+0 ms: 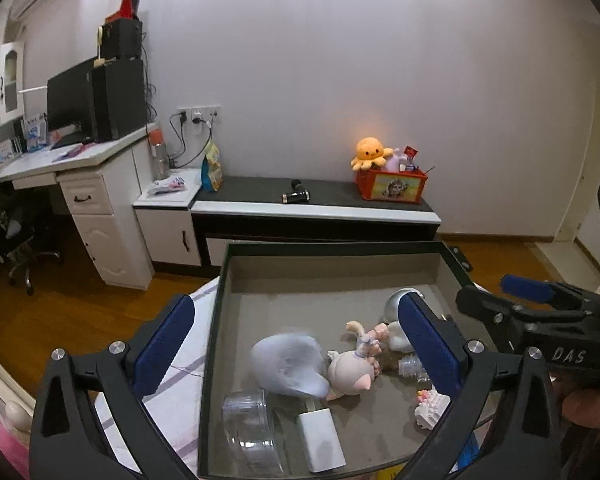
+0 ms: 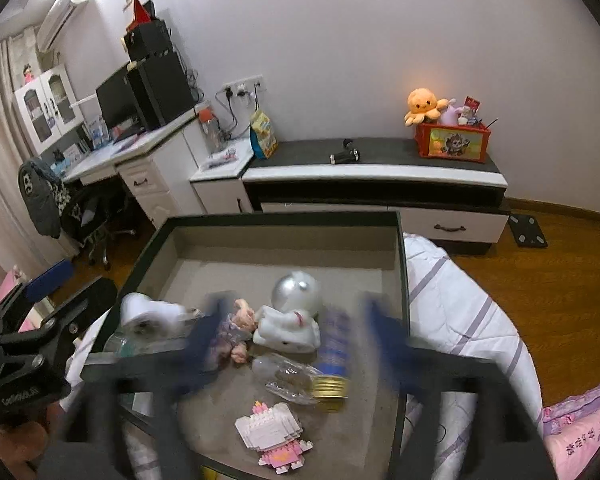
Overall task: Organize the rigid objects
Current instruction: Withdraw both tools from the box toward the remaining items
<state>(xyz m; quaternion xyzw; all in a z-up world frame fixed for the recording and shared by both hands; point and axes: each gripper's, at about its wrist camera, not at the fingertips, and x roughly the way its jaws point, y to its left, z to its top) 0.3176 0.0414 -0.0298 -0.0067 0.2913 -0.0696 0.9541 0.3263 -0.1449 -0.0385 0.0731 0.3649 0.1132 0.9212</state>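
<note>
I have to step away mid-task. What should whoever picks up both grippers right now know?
Left gripper: open, empty, above the tray's near left part.
Right gripper: blurred by motion, fingers apart, nothing seen held.
In the tray: astronaut figure, doll, block cat, clear jar, white box, plastic bottle, gold-lidded can.
Done: items gathered in the tray.
Left: they lie jumbled; arranging remains.

White letters "DAS" legible on black body of right gripper (image 1: 540,300), seen from left wrist view. Embroidered characters on pink bedding (image 2: 584,440) too distorted to read.
</note>
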